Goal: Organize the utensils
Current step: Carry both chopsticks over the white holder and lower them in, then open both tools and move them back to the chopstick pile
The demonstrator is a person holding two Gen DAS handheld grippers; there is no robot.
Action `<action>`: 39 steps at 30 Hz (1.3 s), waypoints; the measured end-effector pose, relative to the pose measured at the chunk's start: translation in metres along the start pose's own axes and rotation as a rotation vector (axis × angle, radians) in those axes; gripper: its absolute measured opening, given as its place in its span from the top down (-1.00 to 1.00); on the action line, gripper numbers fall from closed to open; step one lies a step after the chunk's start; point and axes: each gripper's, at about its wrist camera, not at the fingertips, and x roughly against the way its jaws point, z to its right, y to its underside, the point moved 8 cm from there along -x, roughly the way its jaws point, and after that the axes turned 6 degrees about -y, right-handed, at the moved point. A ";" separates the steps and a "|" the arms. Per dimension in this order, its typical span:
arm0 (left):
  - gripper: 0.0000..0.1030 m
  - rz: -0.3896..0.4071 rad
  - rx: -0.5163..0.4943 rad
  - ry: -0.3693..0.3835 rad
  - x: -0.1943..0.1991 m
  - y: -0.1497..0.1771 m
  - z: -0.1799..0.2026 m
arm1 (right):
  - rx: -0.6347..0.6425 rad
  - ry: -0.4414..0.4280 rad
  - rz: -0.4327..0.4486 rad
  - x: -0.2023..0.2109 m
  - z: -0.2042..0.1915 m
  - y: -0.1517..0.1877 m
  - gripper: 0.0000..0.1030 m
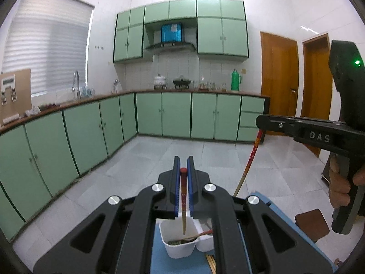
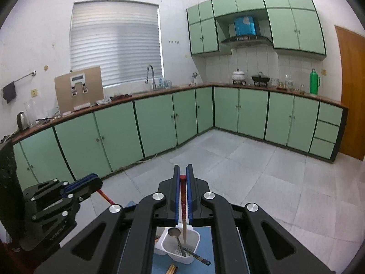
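Observation:
My left gripper (image 1: 183, 166) is shut on a red-topped chopstick (image 1: 183, 203) that hangs tip-down over the left compartment of a white utensil holder (image 1: 180, 250). My right gripper (image 2: 183, 173) is shut on a second red-topped chopstick (image 2: 183, 214), tip-down over a compartment of the same holder (image 2: 175, 254), which holds a metal spoon (image 2: 176, 237). The right gripper also shows in the left wrist view (image 1: 262, 124) with its chopstick (image 1: 249, 159); the left gripper shows in the right wrist view (image 2: 91, 182). Another red-tipped utensil (image 1: 200, 234) lies in the holder.
The holder stands on a blue mat (image 2: 205, 235). Wooden chopsticks (image 1: 211, 262) lie on the mat in front of it. A brown stool (image 1: 312, 225) stands at the right. Green kitchen cabinets (image 1: 175, 116) and a tiled floor (image 1: 159, 159) lie beyond.

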 end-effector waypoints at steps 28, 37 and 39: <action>-0.32 -0.146 0.077 -0.043 0.091 0.126 -0.019 | -0.071 0.164 0.022 0.111 0.009 0.141 -0.89; -0.33 -0.291 0.027 -0.077 0.104 0.236 -0.012 | -0.113 0.171 -0.158 0.110 -0.024 0.268 -0.89; -0.33 -0.319 0.032 -0.089 0.105 0.253 -0.014 | -0.109 0.177 -0.197 0.105 -0.032 0.289 -0.89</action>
